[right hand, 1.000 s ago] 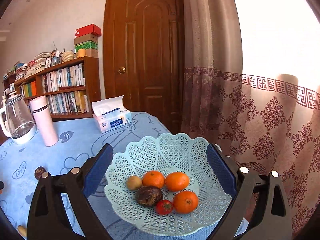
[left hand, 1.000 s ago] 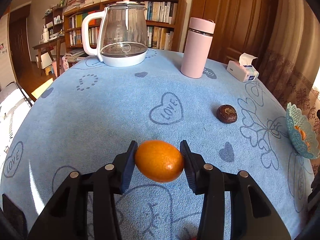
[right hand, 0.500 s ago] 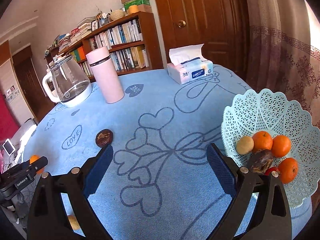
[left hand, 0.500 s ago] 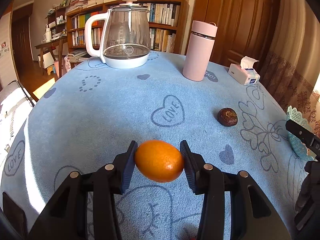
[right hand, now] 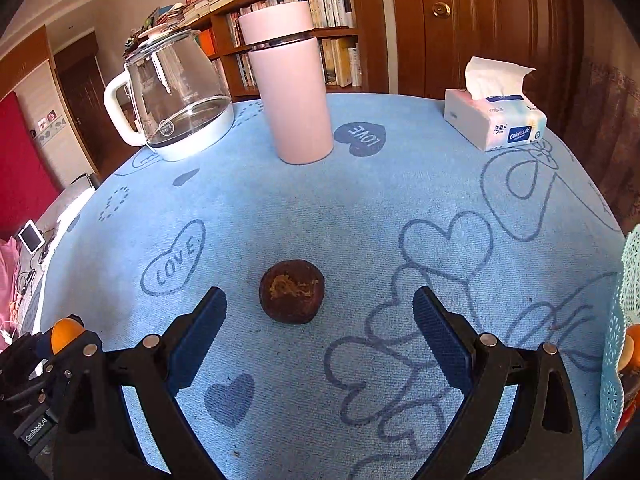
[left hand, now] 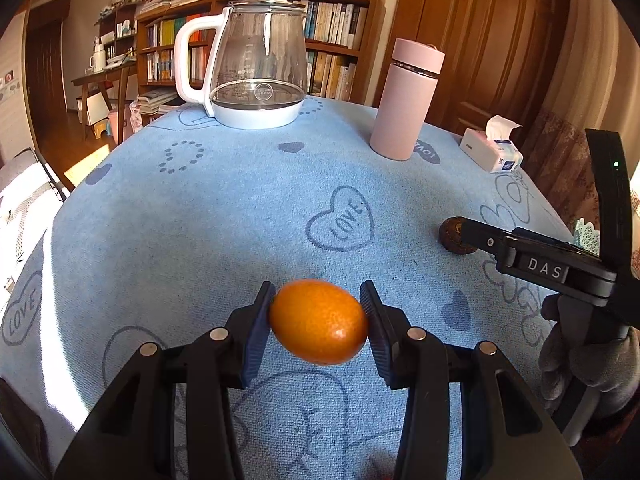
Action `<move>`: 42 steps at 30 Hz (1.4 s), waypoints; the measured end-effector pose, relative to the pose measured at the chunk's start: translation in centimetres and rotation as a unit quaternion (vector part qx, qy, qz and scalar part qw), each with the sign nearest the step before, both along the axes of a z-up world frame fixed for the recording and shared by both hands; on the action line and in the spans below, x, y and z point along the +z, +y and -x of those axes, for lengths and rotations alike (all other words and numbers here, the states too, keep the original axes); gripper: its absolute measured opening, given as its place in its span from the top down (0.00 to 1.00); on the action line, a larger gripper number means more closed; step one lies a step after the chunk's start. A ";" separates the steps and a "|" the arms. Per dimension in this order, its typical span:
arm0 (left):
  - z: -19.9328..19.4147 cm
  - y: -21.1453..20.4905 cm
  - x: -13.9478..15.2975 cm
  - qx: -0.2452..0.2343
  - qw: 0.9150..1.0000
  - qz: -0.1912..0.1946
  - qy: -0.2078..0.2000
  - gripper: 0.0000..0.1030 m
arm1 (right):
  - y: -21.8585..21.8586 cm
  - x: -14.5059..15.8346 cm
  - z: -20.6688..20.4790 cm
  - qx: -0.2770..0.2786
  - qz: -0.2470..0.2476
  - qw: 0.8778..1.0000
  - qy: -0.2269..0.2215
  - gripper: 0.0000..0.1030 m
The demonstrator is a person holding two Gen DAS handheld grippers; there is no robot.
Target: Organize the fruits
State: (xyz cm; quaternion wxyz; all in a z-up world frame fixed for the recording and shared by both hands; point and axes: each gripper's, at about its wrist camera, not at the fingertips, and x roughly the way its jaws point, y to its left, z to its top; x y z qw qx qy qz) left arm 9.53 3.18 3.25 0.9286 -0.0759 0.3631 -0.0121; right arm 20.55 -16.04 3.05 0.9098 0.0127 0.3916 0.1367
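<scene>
So the small oval orange fruit [left hand: 318, 321] is kept pinched in the left gripper [left hand: 318, 322], lifted clear of the blue heart-print tablecloth [left hand: 224, 216]. The right gripper [right hand: 320, 322] is spread wide around nothing, lined up on the dark brown wrinkled fruit [right hand: 291, 291] at 12 o'clock, probably so it can be grabbed for the pale green lattice basket [right hand: 628, 280] at 3 o'clock.

An oval orange fruit [left hand: 318, 321], glossy and finely dimpled, sits lengthwise across, raised above the desk [left hand: 224, 216]. A dark brown, wrinkled round fruit [right hand: 291, 291] with a pale tan patch on top lies on the blue cloth, farther off to the right. A pale green lattice basket [right hand: 628, 304] at the right edge holds orange fruit.
</scene>
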 end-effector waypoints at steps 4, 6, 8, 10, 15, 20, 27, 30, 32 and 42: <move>-0.1 0.1 -0.1 0.001 1.000 0.004 0.002 0.57 | 1.6 -0.4 -1.1 0.015 0.007 1.000 0.005 0.08; -0.1 0.1 -0.1 0.000 1.000 0.005 0.003 0.57 | 2.1 -0.6 -1.5 0.022 0.010 1.000 0.007 0.13; -0.1 0.1 -0.2 0.000 1.000 0.005 0.004 0.57 | 2.4 -0.8 -1.9 0.026 0.014 0.999 0.013 0.21; -0.2 0.1 -0.2 0.000 1.000 0.006 0.006 0.57 | 2.7 -1.3 -2.2 0.027 0.019 0.999 0.025 0.29; -0.2 0.1 -0.3 -0.001 1.000 0.008 0.007 0.57 | 2.7 -1.8 -2.2 0.020 0.029 0.999 0.025 0.47; -0.2 0.0 -0.3 -0.002 1.000 0.007 0.009 0.57 | 2.1 -1.7 -1.9 0.012 0.030 0.999 0.023 0.56; -0.2 0.0 -0.4 -0.002 1.000 0.007 0.009 0.57 | 1.7 -1.3 -0.4 0.011 0.022 1.000 0.014 0.59; -0.2 0.0 -0.4 -0.002 1.000 0.007 0.010 0.57 | 1.2 -0.9 0.3 0.010 0.009 1.000 0.011 0.59; -0.2 0.0 -0.4 -0.002 1.000 0.007 0.010 0.57 | 0.9 -0.5 0.8 0.008 0.000 1.000 0.007 0.59; -0.1 -0.1 -0.3 -0.004 1.000 0.007 0.006 0.57 | 0.4 2.1 4.0 0.007 -0.022 0.999 -0.036 0.59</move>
